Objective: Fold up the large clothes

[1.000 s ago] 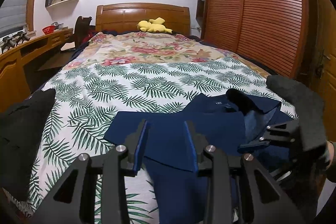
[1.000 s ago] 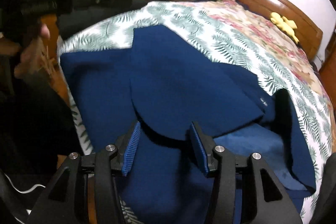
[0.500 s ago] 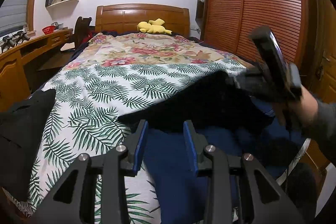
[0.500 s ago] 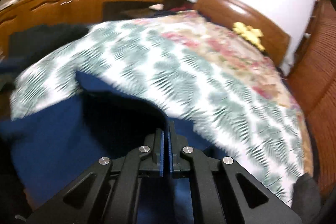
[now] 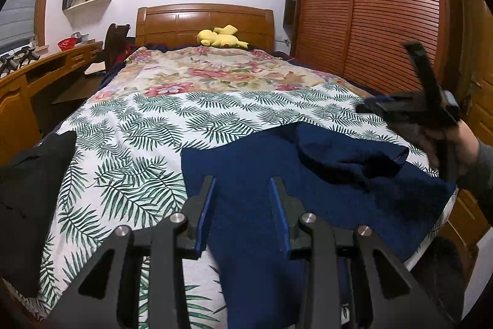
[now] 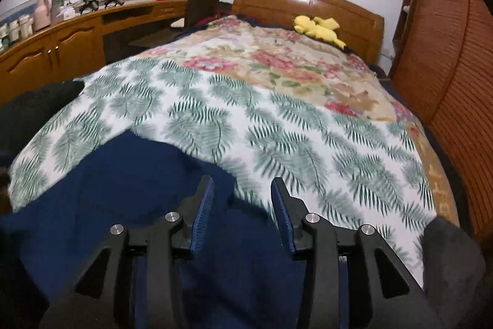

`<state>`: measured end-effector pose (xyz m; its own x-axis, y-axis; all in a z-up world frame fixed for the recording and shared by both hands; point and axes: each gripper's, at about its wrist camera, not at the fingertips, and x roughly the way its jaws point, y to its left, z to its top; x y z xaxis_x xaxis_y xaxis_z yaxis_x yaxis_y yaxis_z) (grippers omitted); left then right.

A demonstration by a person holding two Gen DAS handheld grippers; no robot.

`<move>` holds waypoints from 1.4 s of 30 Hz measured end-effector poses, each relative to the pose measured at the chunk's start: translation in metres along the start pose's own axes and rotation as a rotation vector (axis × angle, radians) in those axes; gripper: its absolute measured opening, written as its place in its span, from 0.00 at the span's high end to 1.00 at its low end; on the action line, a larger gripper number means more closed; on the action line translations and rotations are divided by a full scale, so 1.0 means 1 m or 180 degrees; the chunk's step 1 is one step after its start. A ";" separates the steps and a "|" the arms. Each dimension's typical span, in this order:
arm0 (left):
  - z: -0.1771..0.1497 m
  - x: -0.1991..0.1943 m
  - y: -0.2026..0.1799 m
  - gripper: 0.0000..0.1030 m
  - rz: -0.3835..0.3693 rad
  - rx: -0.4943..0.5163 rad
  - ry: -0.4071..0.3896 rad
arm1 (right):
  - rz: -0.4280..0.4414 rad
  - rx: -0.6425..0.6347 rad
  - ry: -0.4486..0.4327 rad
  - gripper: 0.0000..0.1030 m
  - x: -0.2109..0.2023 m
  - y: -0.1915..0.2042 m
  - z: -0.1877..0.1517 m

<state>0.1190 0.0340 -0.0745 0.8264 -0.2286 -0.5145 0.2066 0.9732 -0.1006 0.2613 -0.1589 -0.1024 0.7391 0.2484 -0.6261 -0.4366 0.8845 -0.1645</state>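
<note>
Right gripper jaws are opening, nothing between them | left gripper is hovering part-open, empty | navy garment is lying on the bed, foot end | you're mid-fold; next, regrip a loose edge.

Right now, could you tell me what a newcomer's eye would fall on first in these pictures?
The navy garment spread across the near end of the bed, on the palm-leaf sheet. Next, the yellow plush toy by the wooden headboard, and the slatted wardrobe doors at the right.
</note>
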 end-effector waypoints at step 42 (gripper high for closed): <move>0.007 0.037 -0.087 0.68 -0.0382 0.0420 0.0143 | 0.0015 -0.0363 0.0877 0.61 0.021 -0.044 -0.108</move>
<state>0.1354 -0.0589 -0.0786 0.7680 -0.3388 -0.5434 0.3717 0.9269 -0.0525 0.2404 -0.2356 -0.1904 0.5767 0.1221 -0.8078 -0.5061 0.8295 -0.2360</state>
